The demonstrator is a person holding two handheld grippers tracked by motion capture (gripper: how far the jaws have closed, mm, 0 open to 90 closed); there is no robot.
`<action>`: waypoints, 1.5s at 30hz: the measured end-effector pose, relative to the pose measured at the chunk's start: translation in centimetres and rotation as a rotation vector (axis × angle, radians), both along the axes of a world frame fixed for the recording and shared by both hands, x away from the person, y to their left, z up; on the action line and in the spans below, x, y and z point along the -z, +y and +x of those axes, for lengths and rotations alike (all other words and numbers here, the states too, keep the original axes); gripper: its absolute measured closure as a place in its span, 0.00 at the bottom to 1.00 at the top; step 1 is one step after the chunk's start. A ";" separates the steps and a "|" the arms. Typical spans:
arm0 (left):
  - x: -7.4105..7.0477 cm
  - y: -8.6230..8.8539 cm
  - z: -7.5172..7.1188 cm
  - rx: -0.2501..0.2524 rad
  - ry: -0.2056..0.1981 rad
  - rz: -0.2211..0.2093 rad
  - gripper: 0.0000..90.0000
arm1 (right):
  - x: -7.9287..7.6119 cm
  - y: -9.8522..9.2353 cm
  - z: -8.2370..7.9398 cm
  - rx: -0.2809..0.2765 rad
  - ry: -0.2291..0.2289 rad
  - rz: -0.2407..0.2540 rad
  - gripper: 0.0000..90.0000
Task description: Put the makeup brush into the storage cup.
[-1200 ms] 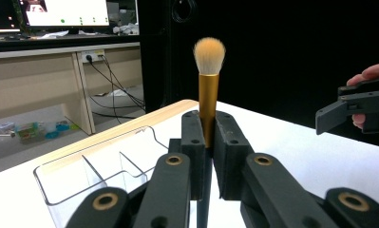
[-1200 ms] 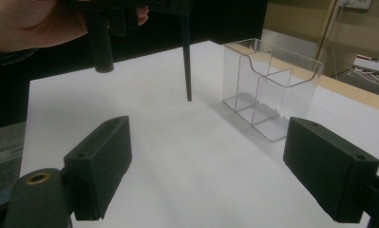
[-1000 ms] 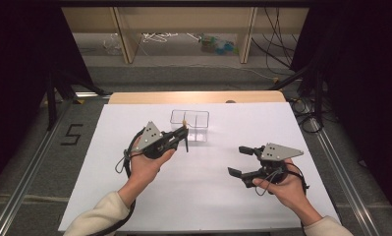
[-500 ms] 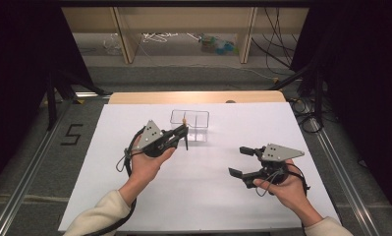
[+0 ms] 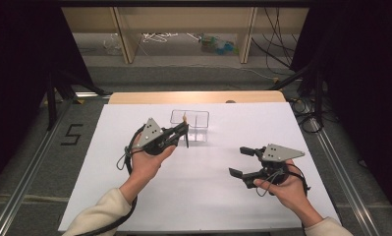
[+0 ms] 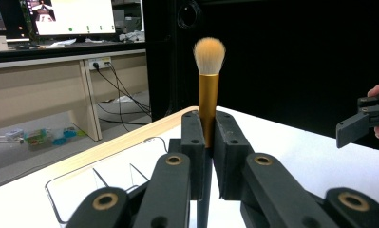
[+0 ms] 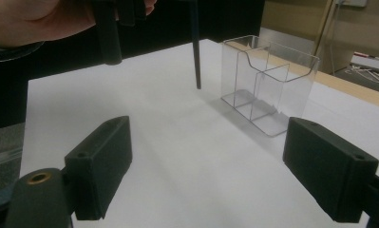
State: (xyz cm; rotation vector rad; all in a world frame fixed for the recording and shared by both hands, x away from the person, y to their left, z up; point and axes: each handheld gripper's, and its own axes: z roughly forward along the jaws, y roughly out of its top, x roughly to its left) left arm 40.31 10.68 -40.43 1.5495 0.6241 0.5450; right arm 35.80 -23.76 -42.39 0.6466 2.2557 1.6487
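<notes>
My left gripper [image 5: 185, 132] is shut on a makeup brush [image 5: 187, 141] and holds it upright just above the table. The brush [image 6: 208, 90] has a gold ferrule, pale orange bristles on top and a thin black handle pointing down. It hangs right at the near left side of a clear plastic organizer box [image 5: 199, 126] with open compartments. In the right gripper view the handle tip [image 7: 195, 57] hovers beside the box [image 7: 268, 80]. My right gripper [image 5: 238, 161] stands wide open over the white table surface, to the right and nearer, with nothing between its jaws [image 7: 211, 166].
A white sheet [image 5: 134, 196] covers the table, with a wooden strip [image 5: 134, 97] along the far edge. Beyond it are a shelf with clutter and trailing cables. Dark curtains flank both sides.
The left gripper with the brush has lifted very slightly beside the box. The right gripper has hardly moved.
</notes>
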 end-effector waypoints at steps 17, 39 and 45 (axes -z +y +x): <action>-0.5 -0.2 0.5 0.001 -0.014 -0.004 0.93 | -0.1 -0.1 -0.1 0.005 0.009 -0.015 0.20; -1.2 -0.5 1.1 -0.001 -0.033 -0.021 0.92 | 0.0 -0.2 0.0 0.006 0.010 -0.009 0.20; -1.5 -0.5 1.3 -0.003 -0.040 -0.012 0.93 | 0.0 -0.2 0.0 0.007 0.009 -0.007 0.20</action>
